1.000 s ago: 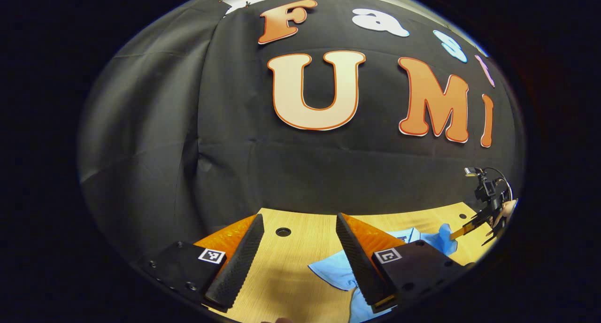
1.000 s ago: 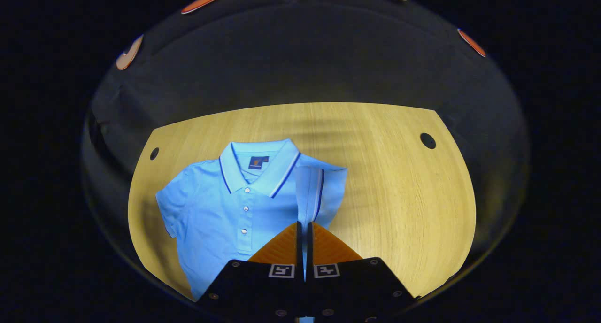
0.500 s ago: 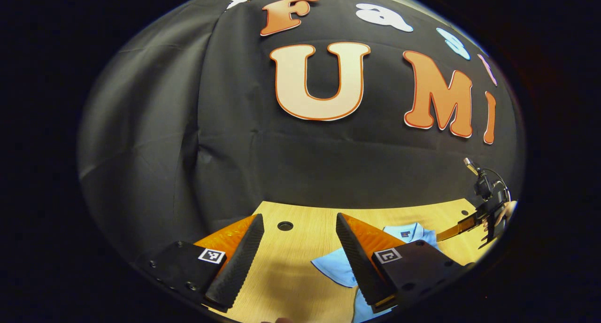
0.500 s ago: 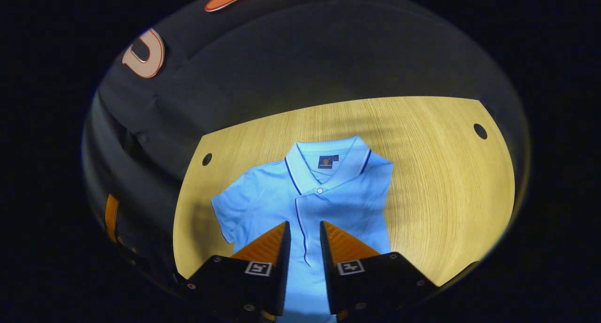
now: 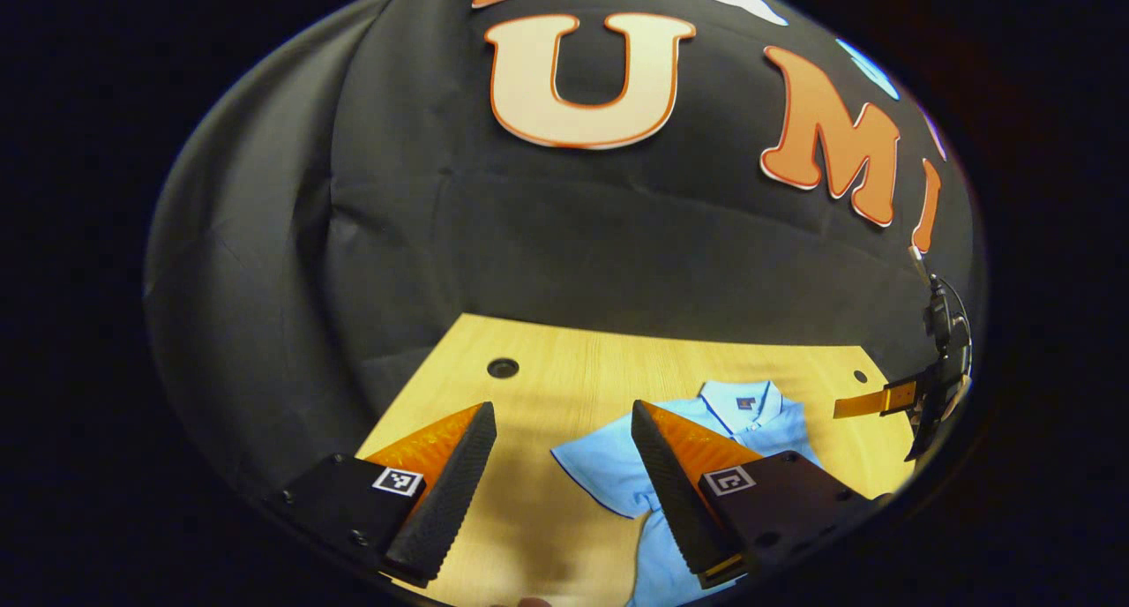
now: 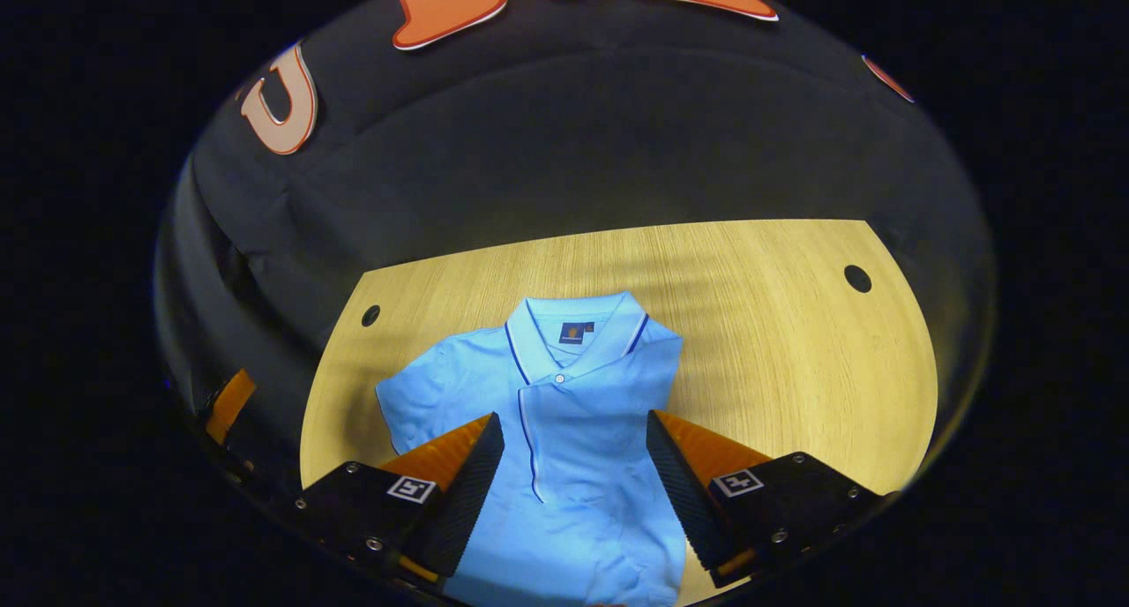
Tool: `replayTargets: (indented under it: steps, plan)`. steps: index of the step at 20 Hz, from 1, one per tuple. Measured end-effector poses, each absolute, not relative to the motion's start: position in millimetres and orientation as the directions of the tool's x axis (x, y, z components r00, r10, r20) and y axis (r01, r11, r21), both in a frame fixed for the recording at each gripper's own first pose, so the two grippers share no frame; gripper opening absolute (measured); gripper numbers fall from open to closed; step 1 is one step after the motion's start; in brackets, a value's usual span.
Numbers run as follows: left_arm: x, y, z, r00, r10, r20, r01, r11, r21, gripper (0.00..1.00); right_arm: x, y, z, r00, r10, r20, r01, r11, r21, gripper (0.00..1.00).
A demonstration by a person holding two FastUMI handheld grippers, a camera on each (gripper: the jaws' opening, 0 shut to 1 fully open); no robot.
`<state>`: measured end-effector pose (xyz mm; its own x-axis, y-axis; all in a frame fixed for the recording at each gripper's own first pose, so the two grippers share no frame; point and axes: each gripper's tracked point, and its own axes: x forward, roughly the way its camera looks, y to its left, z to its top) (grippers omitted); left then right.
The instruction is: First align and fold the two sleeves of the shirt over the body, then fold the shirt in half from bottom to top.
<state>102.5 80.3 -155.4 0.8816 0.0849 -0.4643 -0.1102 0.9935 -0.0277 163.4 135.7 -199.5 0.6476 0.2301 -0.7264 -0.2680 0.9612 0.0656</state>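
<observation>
A light blue polo shirt [image 6: 582, 466] lies face up on the wooden table [image 6: 794, 351], collar [image 6: 573, 325] at the far end. The sleeve on the right of the right gripper view is folded across the chest, its striped hem [image 6: 527, 448] running down the front. The other sleeve [image 6: 410, 404] lies spread flat. My right gripper [image 6: 573, 417] hovers open over the shirt's body, holding nothing. My left gripper [image 5: 561, 408] is open above the table, just left of the spread sleeve [image 5: 600, 466]. In the left gripper view the right gripper [image 5: 882, 401] shows at the far right.
The table has small round holes near its far corners [image 6: 370, 315] [image 6: 856, 278] [image 5: 503, 368]. Black cloth wall rises behind the table's far edge. Bare wood lies right of the shirt [image 6: 776, 413] and left of it [image 5: 494, 501].
My right gripper opened and let go of the sleeve, which now lies folded over the chest. My left gripper tilted down and the shirt's spread sleeve came closer to it.
</observation>
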Motion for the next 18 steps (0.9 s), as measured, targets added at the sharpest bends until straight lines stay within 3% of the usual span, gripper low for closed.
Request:
replayTargets:
  steps: [6,9,18]
  plan:
    - [128.2,67.2,-199.1,0.756,0.037,-0.653,-0.145,0.983,-0.112,1.0,153.6,118.0,-194.3,0.628,0.255,-0.735,-0.279,0.956,0.093,0.98]
    - [135.7,55.6,-223.5,0.653,-0.005,-0.757,-0.199,0.964,-0.177,1.0,148.4,110.4,-191.8,0.61,0.279,-0.742,-0.281,0.951,0.126,0.98]
    - [155.2,61.8,-314.1,0.428,0.04,-0.903,-0.319,0.941,-0.109,1.0,144.8,65.4,-204.0,0.581,0.281,-0.764,-0.239,0.956,0.17,0.98]
